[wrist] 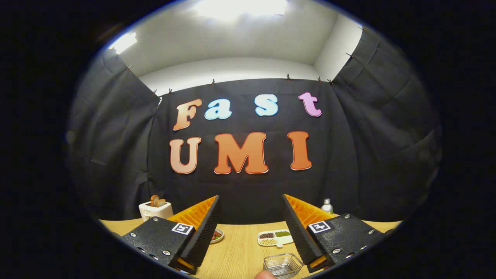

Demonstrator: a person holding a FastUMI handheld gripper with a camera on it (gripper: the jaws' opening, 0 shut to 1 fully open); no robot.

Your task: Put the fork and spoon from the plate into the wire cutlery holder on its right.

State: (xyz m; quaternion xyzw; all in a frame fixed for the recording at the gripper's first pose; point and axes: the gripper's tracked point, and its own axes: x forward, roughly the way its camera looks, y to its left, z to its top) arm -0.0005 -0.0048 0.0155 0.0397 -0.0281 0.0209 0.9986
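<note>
The tongs (252, 228) are spread wide, holding nothing. The wire cutlery holder (283, 265) sits low, just below their right finger.

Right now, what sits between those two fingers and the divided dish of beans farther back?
In the gripper view, bare wooden table. The open gripper holds nothing; the divided dish lies beyond the fingers, and a clear square container sits nearer, beside one finger.

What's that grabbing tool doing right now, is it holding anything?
Tool: open, fingers spread wide apart and holding nothing, raised over the wooden table with the wire holder just ahead of them.
</note>
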